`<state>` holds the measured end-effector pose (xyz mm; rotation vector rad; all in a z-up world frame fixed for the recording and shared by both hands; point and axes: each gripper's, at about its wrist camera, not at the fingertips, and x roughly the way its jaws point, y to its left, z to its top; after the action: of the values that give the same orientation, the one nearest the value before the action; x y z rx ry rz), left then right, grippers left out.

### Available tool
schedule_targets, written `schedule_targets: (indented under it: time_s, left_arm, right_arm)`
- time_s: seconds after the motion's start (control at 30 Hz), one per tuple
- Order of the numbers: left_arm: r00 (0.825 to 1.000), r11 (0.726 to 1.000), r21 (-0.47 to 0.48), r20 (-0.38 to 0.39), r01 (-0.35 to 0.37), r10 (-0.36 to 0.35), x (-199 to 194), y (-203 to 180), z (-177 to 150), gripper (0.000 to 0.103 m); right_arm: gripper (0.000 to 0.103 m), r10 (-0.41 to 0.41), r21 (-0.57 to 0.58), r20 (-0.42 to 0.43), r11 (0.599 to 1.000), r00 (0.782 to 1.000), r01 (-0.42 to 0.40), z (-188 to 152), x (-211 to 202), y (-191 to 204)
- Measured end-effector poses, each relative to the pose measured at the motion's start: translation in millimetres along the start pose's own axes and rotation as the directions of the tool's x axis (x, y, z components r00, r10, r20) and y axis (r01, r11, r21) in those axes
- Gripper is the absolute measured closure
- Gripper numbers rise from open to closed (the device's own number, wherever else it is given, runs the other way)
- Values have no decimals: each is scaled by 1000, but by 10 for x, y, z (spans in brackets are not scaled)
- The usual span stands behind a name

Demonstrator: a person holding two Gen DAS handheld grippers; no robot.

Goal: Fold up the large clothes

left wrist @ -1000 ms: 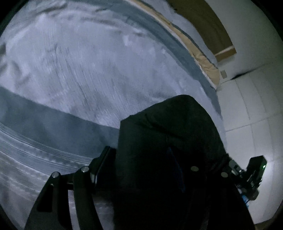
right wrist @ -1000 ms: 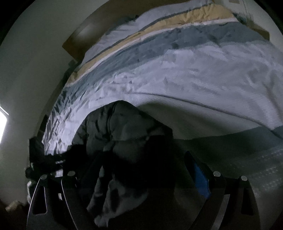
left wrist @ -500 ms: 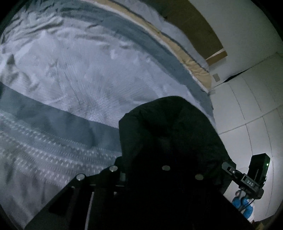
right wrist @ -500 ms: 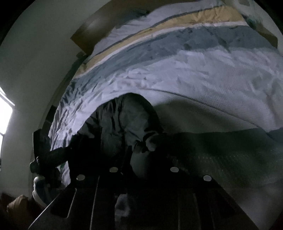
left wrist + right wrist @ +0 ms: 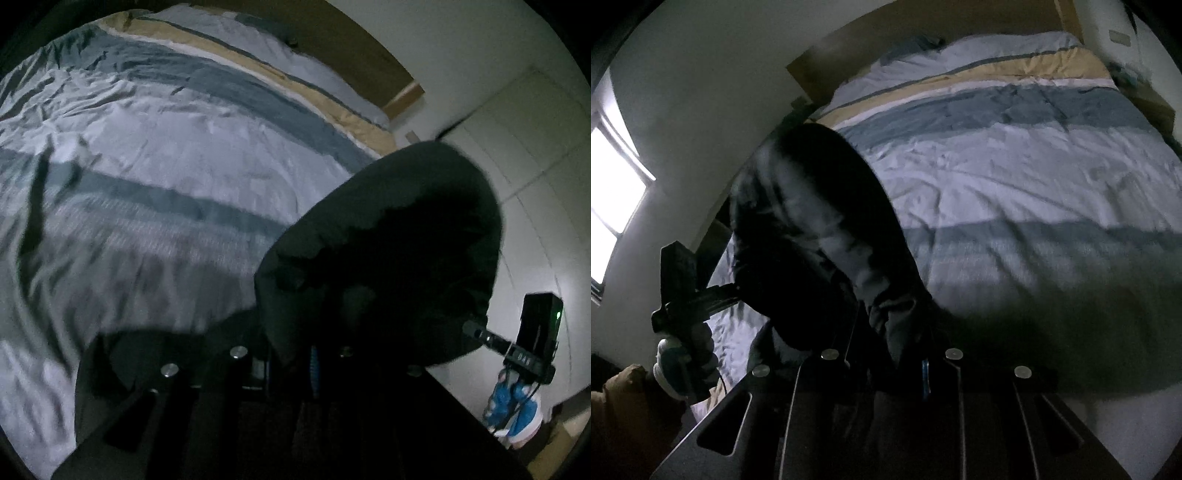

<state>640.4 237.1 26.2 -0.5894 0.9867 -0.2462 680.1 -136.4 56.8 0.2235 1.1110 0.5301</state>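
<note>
A dark jacket (image 5: 399,236) is hanging between the two grippers, held up above the bed (image 5: 166,147). It is black or very dark grey, thick and soft-looking, with puffy creased folds that are catching a little light in the right wrist view (image 5: 827,229). In both views it is bunching into a rounded hump that is rising just in front of the fingers, and its lower edges are drooping down over the tools.

The left gripper (image 5: 314,354) is pinching the cloth: its jaws are drawn close together with the jacket clamped between them, and the fabric is spilling over both fingers. The right gripper (image 5: 886,358) is doing the same, its jaws closed on a fold of the jacket near a pale cuff-like patch (image 5: 882,302).

In the right wrist view the left gripper (image 5: 701,295) is showing from the side, held in a gloved hand (image 5: 683,362) at the jacket's far edge. In the left wrist view the right gripper (image 5: 532,332) is showing likewise, with a blue glove (image 5: 513,406) below it.

The bed cover is lying flat and wrinkled, striped in pale lilac, grey-blue and tan. A bright window (image 5: 613,192) is glowing on the wall.
</note>
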Motion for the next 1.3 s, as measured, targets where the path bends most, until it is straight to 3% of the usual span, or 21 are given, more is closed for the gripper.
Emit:
schedule_targets:
  time_s: [0.23, 0.57, 0.73, 0.97, 1.03, 1.2, 1.3]
  left_arm:
    - [996, 998, 7, -67, -54, 55, -67, 196, -843, 90]
    - [979, 988, 24, -131, -152, 154, 176, 346, -1448, 90]
    - [980, 989, -7, -135, -149, 147, 80, 337, -1534, 88]
    - [975, 985, 23, -136, -173, 175, -286, 206, -1620, 87]
    - [974, 983, 31, -135, -181, 184, -411, 179, -1637, 78]
    - [975, 978, 53, -81, -204, 208, -833, 38, -1573, 73]
    - [976, 976, 64, -52, -210, 213, -958, -78, -1457, 58]
  right_arm:
    - [81, 3, 71, -2, 997, 1000, -2, -746, -85, -120]
    - [77, -71, 167, -54, 983, 996, 79, -1436, 208, -437]
    - [65, -102, 170, -65, 979, 993, 112, -1475, 181, -468]
    - [56, -130, 165, -83, 976, 988, 142, -1605, 26, -469]
    - [56, -160, 157, -94, 972, 983, 173, -1654, -62, -458]
    - [53, -193, 140, -81, 969, 978, 203, -1697, -429, -381]
    - [45, -206, 106, -48, 972, 977, 210, -1604, -639, -257]
